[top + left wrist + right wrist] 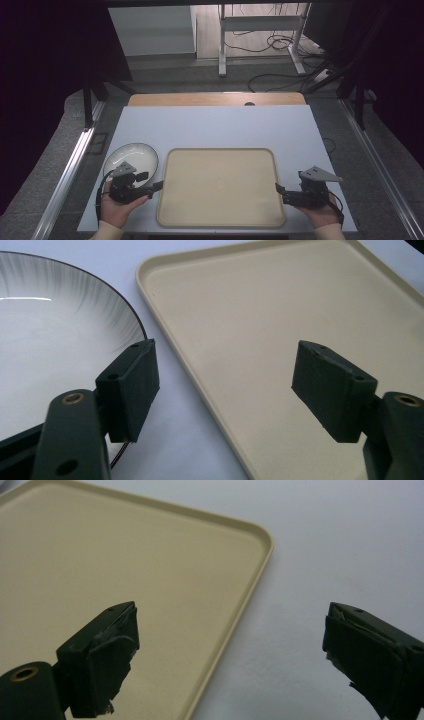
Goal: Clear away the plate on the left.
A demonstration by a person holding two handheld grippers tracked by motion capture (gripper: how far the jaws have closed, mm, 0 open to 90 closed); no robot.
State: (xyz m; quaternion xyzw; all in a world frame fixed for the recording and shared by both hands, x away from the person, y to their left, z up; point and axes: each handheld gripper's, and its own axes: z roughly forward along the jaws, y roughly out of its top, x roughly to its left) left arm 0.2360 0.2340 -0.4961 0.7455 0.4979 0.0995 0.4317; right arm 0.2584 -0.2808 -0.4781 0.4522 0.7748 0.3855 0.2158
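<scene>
A bare beige tray (220,185) lies in the middle of the table's near side. Left of it sits a white plate (131,159) with a dark rim and grey streaks. My left gripper (152,181) hovers at the tray's left edge, over the plate's near side. In the left gripper view it (225,385) is open, the tray's left rim (200,385) passing between its jaws and the plate (50,340) to their left. My right gripper (281,193) is at the tray's right edge. In the right gripper view it (230,640) is open astride the tray's right rim (235,615).
The pale table top (215,125) has a wooden strip (215,99) along its far edge. Metal rails (65,175) run along both sides. Beyond the table stand a desk frame (222,45) and cables (280,80) on the floor.
</scene>
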